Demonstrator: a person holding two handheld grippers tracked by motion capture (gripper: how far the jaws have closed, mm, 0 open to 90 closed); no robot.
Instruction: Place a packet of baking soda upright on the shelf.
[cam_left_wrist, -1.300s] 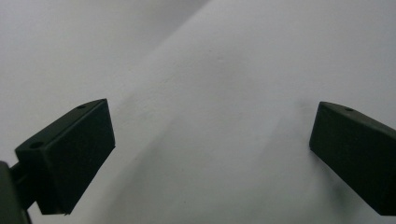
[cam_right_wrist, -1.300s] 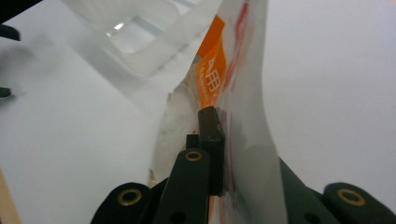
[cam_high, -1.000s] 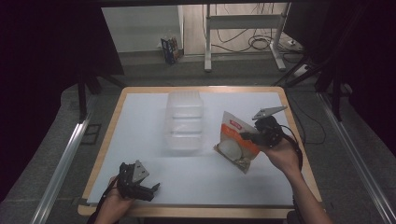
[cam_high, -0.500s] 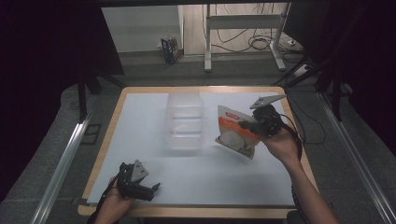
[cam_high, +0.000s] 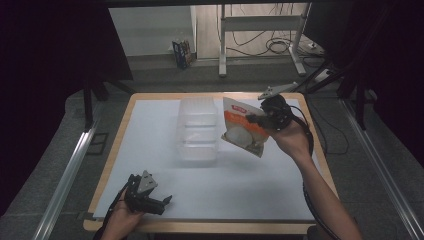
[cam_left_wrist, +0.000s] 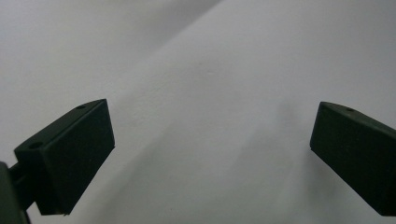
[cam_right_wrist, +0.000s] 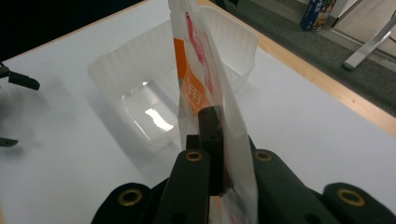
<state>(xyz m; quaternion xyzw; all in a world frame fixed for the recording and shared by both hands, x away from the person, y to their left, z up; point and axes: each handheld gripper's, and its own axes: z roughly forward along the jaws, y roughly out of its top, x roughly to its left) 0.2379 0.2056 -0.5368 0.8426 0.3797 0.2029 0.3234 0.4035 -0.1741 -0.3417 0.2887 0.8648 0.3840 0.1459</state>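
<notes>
A white and orange snack bag (cam_high: 245, 131) hangs in the air just right of a clear plastic bin (cam_high: 198, 130) that stands on the white table (cam_high: 240, 190). My right gripper (cam_high: 254, 119) is shut on the bag's right edge. In the right gripper view the bag (cam_right_wrist: 205, 84) stands edge-on between the jaws, with the bin (cam_right_wrist: 154, 88) beyond and below it. My left gripper (cam_high: 167, 201) rests near the table's front left edge, open and holding nothing; in the left gripper view its fingers (cam_left_wrist: 70, 158) stand wide apart over bare white surface.
The table has a wooden rim (cam_high: 320, 150). Metal rails (cam_high: 65, 175) run along both sides. Beyond the far edge are a frame's legs (cam_high: 260, 35), cables and a small box (cam_high: 183, 52) on the floor.
My right gripper has lifted the bag and carried it left and farther back, up to the bin's right side. The left gripper has stayed put.
</notes>
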